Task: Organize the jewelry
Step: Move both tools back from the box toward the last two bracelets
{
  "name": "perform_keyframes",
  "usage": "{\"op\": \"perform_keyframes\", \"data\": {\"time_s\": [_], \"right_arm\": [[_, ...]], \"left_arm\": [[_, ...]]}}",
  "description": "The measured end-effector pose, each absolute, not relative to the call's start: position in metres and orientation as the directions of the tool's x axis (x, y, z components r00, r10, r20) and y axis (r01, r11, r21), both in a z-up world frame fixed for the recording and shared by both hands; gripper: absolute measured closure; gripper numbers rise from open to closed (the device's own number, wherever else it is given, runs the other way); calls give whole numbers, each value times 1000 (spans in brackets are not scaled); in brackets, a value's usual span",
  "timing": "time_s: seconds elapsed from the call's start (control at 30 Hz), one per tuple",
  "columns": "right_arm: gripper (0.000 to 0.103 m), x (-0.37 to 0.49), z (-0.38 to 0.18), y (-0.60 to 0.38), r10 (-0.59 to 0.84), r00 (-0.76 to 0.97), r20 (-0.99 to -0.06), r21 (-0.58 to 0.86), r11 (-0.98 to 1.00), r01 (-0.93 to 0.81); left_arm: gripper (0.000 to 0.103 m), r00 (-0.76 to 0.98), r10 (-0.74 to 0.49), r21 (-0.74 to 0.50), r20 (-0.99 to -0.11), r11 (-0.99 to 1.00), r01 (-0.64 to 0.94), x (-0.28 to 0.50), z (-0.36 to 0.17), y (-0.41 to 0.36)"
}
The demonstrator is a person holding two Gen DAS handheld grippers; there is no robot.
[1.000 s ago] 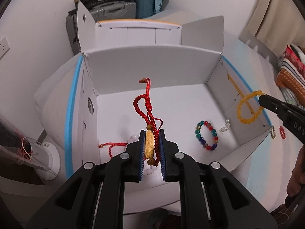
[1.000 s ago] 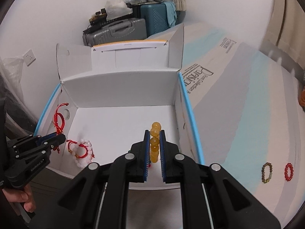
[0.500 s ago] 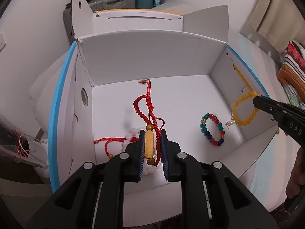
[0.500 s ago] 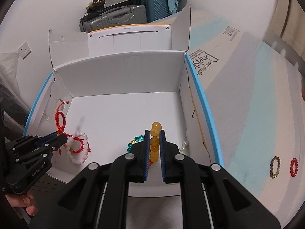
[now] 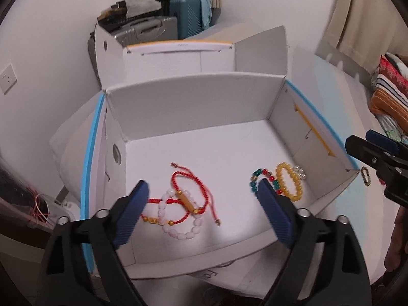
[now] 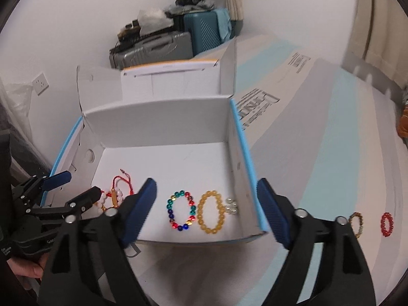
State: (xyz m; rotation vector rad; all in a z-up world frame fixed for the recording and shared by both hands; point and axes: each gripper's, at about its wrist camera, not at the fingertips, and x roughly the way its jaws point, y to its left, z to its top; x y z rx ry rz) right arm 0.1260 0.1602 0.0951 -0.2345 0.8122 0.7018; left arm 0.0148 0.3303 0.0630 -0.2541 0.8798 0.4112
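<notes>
Left wrist: we are seeing both grippers, left gripper (image 5: 202,200) and right gripper (image 6: 207,200), just spreading wide, empty; red cord bracelet (image 5: 190,195) lying at 12 o'clock, amber bracelet (image 6: 210,211) too, inside the box (image 5: 193,102).

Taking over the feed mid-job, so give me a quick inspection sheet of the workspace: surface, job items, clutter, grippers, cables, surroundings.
Surface: striped bed cover, with an open white box on it.
Job's things: in the box, red cord bracelet overlapping white bead bracelet; multicolour bead bracelet beside yellow bead bracelet and a small clear piece. Outside it, brown bracelet and red bead ring.
Clutter: nothing seen.
Grippers: left gripper and right gripper have just been opening; both open, nothing between the jaws.
Cables: nothing seen.
Surroundings: suitcases, wall socket, curtain.
</notes>
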Motion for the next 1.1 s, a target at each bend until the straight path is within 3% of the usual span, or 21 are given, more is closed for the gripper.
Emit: {"op": "perform_keyframes", "data": {"time_s": [0.07,0.23,0.53,1.1], "right_arm": [[14,127,102,147,486,501,-716,66,762,-645],[7,134,114,107,472,554,-685,58,794,-605],[7,169,120,-5,360,641,-678,54,894,-445],[7,226,80,-184,191,641,-744,69,975,-211]], "left_arm": [[6,582,241,-52,-777,896,-441,17,70,321],[6,611,212,-73,-763,910,-408,28,81,293],[6,646,128,-78,-753,957,-280,67,86,211],[6,644,5,-55,-765,996,-74,147,53,56]]}}
